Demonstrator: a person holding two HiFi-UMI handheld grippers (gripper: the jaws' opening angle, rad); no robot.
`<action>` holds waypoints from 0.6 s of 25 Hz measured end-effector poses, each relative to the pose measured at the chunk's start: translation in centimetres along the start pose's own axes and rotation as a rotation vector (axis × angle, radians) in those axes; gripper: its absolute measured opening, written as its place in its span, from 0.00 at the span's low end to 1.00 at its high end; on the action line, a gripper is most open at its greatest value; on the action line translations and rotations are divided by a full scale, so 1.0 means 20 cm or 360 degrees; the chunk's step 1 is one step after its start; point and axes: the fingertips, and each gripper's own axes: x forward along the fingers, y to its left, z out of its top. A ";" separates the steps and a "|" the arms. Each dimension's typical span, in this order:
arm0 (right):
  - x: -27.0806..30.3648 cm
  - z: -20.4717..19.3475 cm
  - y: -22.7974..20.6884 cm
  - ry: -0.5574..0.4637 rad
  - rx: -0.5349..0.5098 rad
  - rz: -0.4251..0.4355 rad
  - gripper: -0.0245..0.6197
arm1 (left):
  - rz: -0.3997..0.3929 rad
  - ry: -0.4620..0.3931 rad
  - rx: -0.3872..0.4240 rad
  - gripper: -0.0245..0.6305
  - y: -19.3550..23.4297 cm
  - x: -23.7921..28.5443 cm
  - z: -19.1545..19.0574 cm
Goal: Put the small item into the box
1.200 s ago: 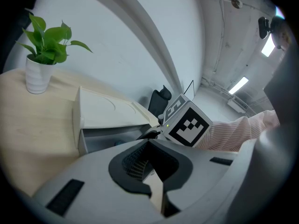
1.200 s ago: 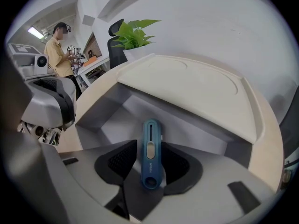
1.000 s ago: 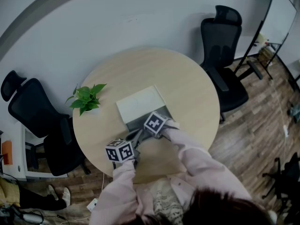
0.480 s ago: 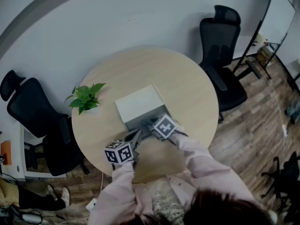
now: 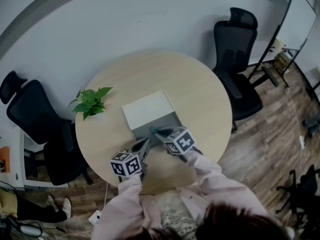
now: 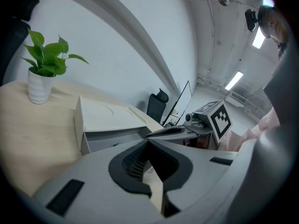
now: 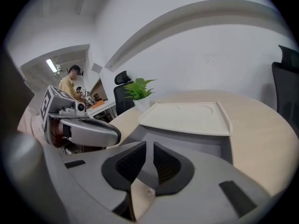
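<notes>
The right gripper [image 5: 156,132] stood over the box [image 5: 149,109], jaws closing empty (left gripper [image 5: 142,145] pinched together, nothing held); placement appeared complete, and a clear withdrawal seemed due.

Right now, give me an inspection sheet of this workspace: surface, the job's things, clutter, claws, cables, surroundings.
Surface: round light-wood table.
Job's things: box, pale lid on top, grey front open toward the person; a teal speck at that opening, too small to identify.
Clutter: potted plant, left of the box in the head view, apart from it.
Claws: left claw shut, nothing in it, short of the box; right claw at the box's opening, jaws closing, nothing between them.
Cables: white lead with a plug block on the floor by the table's near left edge.
Surroundings: black office chairs on both sides; wood floor.
</notes>
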 end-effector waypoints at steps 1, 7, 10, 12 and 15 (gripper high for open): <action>-0.01 0.01 0.02 -0.0027 0.0020 0.0027 0.11 | 0.0002 -0.0005 0.0004 0.05 0.00 0.00 0.00; -0.05 0.04 0.09 -0.0136 0.0078 0.0085 0.09 | 0.0011 -0.0017 0.0030 0.05 -0.01 -0.02 0.00; -0.06 0.03 0.10 -0.0159 0.0086 0.0092 0.09 | 0.0014 -0.0022 0.0043 0.05 -0.02 -0.03 0.00; -0.07 0.03 0.11 -0.0180 0.0095 0.0095 0.09 | 0.0016 -0.0026 0.0050 0.05 -0.03 -0.04 0.00; -0.10 0.05 0.12 -0.0216 0.0086 0.0086 0.05 | 0.0015 -0.0037 0.0066 0.05 -0.04 -0.04 0.00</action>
